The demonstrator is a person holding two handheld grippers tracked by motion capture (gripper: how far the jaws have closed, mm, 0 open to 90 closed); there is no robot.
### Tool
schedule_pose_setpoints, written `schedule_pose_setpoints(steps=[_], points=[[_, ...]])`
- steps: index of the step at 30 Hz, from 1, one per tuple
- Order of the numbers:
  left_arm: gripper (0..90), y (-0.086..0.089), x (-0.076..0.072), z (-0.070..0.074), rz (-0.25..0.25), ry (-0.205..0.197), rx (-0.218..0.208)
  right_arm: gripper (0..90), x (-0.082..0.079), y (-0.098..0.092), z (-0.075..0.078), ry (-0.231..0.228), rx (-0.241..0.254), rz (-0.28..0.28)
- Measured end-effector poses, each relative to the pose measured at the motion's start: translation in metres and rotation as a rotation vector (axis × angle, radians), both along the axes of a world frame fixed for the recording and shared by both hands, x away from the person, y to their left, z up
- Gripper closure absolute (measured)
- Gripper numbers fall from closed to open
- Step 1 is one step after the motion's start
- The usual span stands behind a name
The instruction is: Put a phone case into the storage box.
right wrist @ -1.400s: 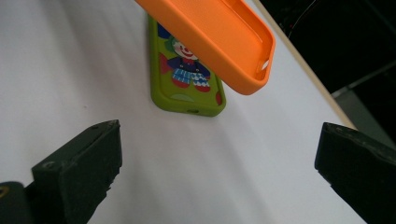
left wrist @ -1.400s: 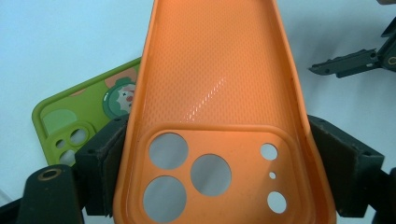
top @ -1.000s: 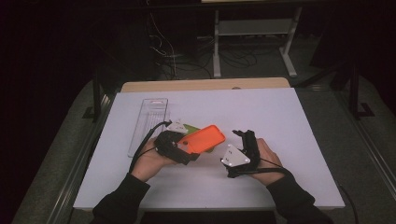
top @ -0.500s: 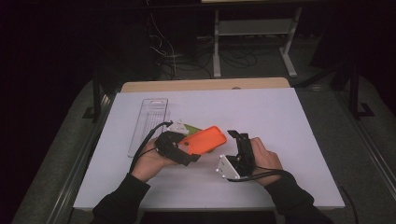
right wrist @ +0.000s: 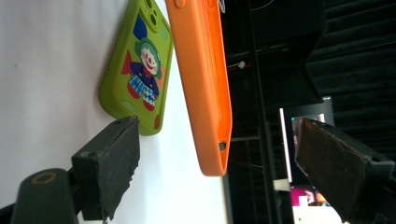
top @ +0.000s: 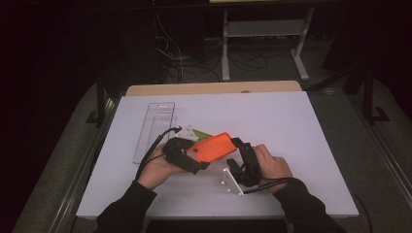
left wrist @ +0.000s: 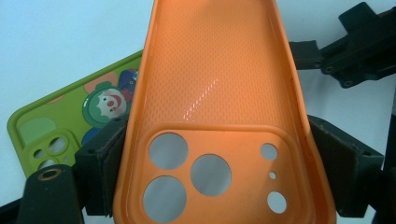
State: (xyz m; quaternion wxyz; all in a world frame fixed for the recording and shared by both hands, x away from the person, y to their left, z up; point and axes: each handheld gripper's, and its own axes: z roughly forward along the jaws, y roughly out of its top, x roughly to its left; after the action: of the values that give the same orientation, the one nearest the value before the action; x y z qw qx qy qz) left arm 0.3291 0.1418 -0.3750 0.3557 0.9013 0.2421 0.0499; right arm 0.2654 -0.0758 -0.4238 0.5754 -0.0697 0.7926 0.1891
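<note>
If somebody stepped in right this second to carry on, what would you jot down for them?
Left gripper: shut on the orange phone case at its camera-hole end, holding it above the table.
Right gripper: jaws open and just been closing, the case's free end between them, pads not touching.
Green clown case: flat on the table beneath.
Clear tray: further back.
Done: orange case lifted.
Left: probably the right gripper's grip.
</note>
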Motion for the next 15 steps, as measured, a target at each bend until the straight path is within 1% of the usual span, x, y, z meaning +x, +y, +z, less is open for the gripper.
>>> schedule_pose_setpoints(steps=[1,3,4,6,7,9,10,11,12,13,14,15], points=[[15.9,-0.0002,-0.0002,0.0,0.001,0.0,-0.001,15.3,-0.0003,0.001,-0.0026,-0.001,-0.001,-0.006],[15.9,-0.0016,-0.001,-0.0009,0.011,0.003,-0.024,18.0,-0.0006,0.0022,-0.0042,-0.013,-0.008,-0.003],[15.9,-0.0015,-0.0009,-0.0006,0.007,0.002,-0.02,19.7,-0.001,0.0028,-0.0048,-0.018,-0.01,-0.003],[15.9,-0.002,-0.0016,-0.0005,0.008,0.005,-0.021,23.7,-0.0006,0.0042,-0.0047,-0.039,-0.033,0.013],[15.9,-0.0009,-0.0008,0.0004,-0.011,0.0,0.001,25.4,-0.0007,0.0051,-0.0056,-0.046,-0.035,0.017],[15.9,-0.0029,-0.002,-0.0004,0.002,-0.006,-0.019,29.2,-0.0014,0.0063,-0.0073,-0.049,-0.052,0.018],[15.9,-0.003,-0.0021,-0.0002,-0.001,-0.004,-0.016,30.7,-0.0013,0.0067,-0.0082,-0.054,-0.056,0.021],[15.9,-0.0024,-0.0016,0.0004,-0.016,-0.006,-0.002,31.9,-0.0014,0.0072,-0.0087,-0.057,-0.06,0.02],[15.9,-0.0024,-0.0016,0.0007,-0.019,-0.008,0.004,33.7,-0.0015,0.0077,-0.0092,-0.066,-0.062,0.02],[15.9,-0.0039,-0.003,0.0,-0.005,-0.001,-0.014,35.2,-0.0017,0.0083,-0.0101,-0.069,-0.06,0.022],[15.9,-0.0034,-0.0024,0.0005,-0.019,-0.005,-0.002,36.6,-0.0021,0.0091,-0.0108,-0.08,-0.041,0.018],[15.9,-0.0032,-0.002,0.0006,-0.028,-0.011,0.008,38.0,-0.0024,0.0097,-0.0115,-0.079,-0.044,0.02]])
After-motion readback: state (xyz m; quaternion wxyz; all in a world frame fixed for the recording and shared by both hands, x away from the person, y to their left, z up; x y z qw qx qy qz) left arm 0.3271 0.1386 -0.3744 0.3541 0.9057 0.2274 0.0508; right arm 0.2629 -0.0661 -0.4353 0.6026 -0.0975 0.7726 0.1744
